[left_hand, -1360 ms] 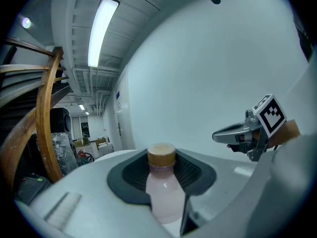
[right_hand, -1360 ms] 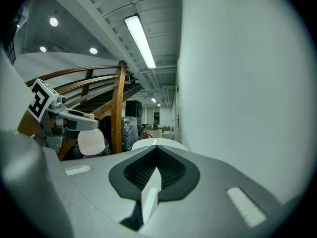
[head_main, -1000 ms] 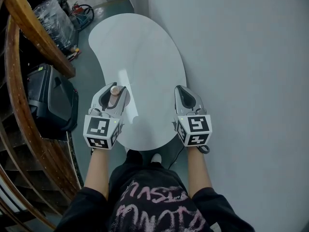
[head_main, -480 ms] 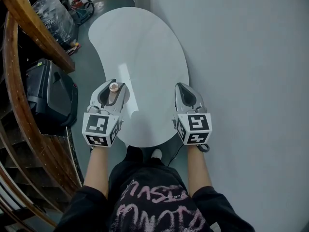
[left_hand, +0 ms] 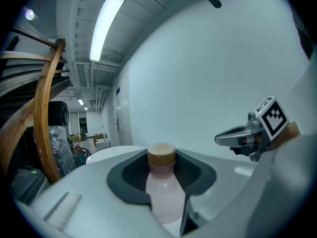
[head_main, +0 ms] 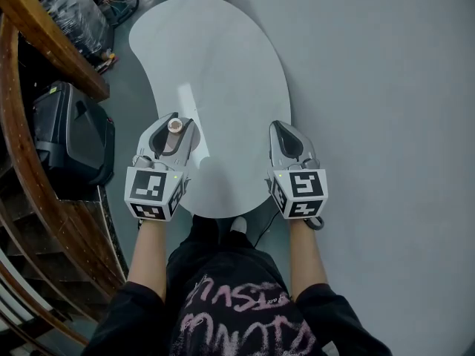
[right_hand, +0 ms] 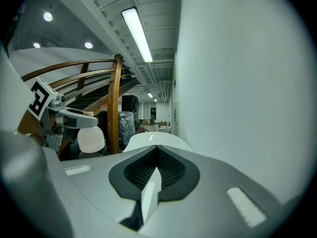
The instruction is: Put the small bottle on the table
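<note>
Jaws: left gripper (head_main: 174,122) tight around small bottle (left_hand: 162,190), base hidden; right gripper (head_main: 282,130) closed.

Open tabletop (head_main: 215,65) between wall (head_main: 371,87) and railing (head_main: 46,44)

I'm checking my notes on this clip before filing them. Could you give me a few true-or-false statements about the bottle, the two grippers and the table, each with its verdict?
1. The left gripper is shut on the bottle. True.
2. The right gripper is open. False: its jaws are together, with nothing between them.
3. The bottle has a blue cap. False: the cap is tan, above a pale pink body.
4. The bottle is held cap up. True.
5. A second bottle stands on the table. False: the only bottle is the one in the left gripper.
</note>
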